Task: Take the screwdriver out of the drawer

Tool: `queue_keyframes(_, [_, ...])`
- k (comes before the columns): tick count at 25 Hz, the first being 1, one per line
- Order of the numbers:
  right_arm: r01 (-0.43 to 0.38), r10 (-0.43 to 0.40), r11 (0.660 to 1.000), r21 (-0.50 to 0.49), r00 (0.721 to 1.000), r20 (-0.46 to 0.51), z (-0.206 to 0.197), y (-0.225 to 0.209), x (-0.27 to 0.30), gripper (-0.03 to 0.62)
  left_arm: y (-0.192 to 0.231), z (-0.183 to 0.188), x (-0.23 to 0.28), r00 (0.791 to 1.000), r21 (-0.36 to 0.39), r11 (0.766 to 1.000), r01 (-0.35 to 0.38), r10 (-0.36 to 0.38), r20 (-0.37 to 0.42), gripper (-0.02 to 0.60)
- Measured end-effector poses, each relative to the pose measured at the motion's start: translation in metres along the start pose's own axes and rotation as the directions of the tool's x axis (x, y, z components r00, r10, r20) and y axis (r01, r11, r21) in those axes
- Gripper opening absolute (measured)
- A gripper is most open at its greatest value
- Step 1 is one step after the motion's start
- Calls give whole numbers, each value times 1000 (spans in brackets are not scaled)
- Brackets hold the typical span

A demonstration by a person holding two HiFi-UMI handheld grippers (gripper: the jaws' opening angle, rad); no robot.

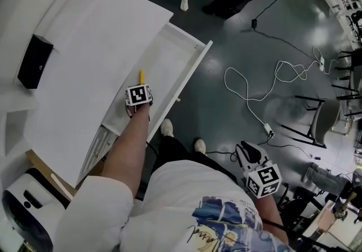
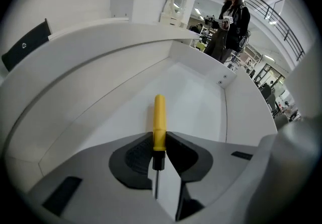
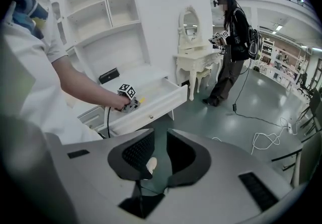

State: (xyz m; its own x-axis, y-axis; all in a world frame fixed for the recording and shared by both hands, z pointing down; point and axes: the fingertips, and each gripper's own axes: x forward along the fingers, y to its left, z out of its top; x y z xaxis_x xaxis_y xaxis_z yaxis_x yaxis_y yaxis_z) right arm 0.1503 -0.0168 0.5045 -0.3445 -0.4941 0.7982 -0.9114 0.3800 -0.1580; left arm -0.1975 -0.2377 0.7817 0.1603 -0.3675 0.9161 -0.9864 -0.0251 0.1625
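Note:
A screwdriver [image 2: 159,117] with a yellow handle and a thin metal shaft lies along the floor of the open white drawer [image 2: 241,102]. In the left gripper view my left gripper [image 2: 159,140] is shut on the handle's lower end, a pad on each side. From the head view the left gripper [image 1: 141,84] reaches down into the drawer [image 1: 189,75], and the yellow handle tip [image 1: 142,76] shows just beyond its marker cube. My right gripper [image 1: 245,150] hangs low at my right side over the grey floor, open, with nothing between its jaws [image 3: 160,152].
A black box [image 1: 35,61] sits on the white desk top left of the drawer. White and black cables [image 1: 249,92] trail over the floor, and a chair [image 1: 317,120] stands at the right. A person [image 3: 234,31] stands beyond a white dressing table [image 3: 193,62].

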Motion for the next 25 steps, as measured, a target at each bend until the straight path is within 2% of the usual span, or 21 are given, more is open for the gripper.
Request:
queue_keyframes(13, [-64, 66, 997, -42, 996, 67, -16, -5, -18, 92, -15, 5, -61, 995, -12, 1000, -6, 7, 101, 87])
queue_keyframes(25, [-169, 185, 978, -119, 972, 143, -28, -14, -24, 81, -38, -1, -151, 972, -15, 1000, 2, 1, 236, 87])
